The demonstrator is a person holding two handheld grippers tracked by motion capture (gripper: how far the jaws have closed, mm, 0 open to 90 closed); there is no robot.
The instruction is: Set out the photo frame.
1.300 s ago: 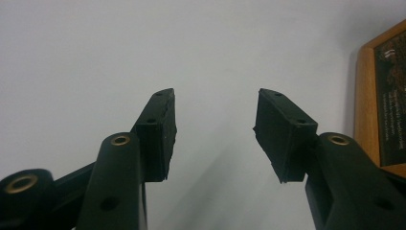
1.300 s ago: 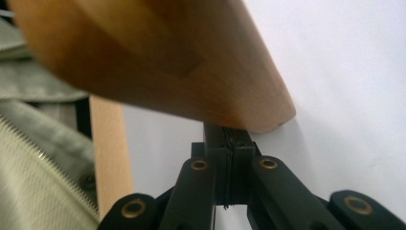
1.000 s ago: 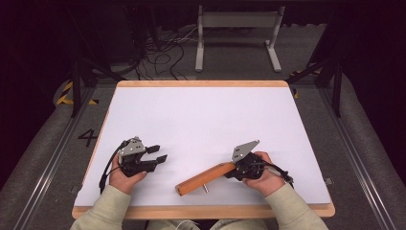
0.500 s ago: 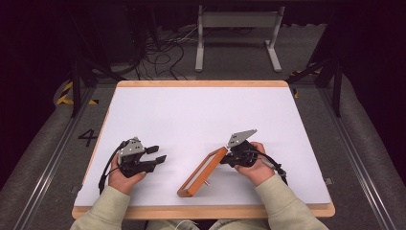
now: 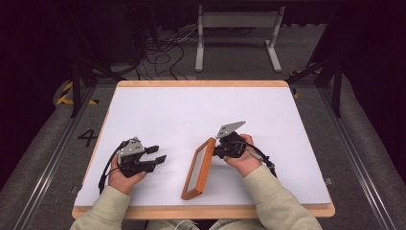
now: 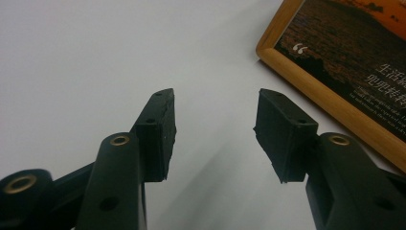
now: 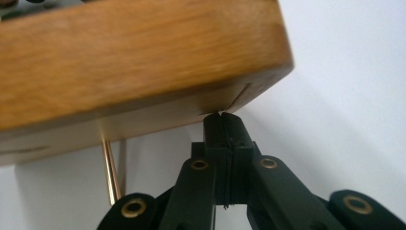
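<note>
A wood-framed picture (image 5: 197, 166) stands tilted on its long edge on the white table top (image 5: 191, 110), right of centre near the front. Its glass faces left. My right gripper (image 5: 218, 151) is shut, and its joined tips touch the back of the frame (image 7: 134, 62) at an upper corner, with nothing between the pads (image 7: 222, 122). A thin brass rod (image 7: 111, 172) hangs down from the frame's back. My left gripper (image 5: 158, 154) rests on the table to the frame's left, open and with nothing in it (image 6: 215, 124). The picture's dark print with white lettering (image 6: 344, 62) lies just ahead of it.
The table has a wooden rim (image 5: 201, 211) along the front. Behind it on the grey floor are loose cables (image 5: 158, 52) and a metal stand (image 5: 237, 28). A painted number four (image 5: 88, 137) marks the floor at left.
The frame has swung round from lying almost crosswise and flat to standing on edge, pointing away from the front. The right hand moved away from the front edge with it. The left gripper stayed still.
</note>
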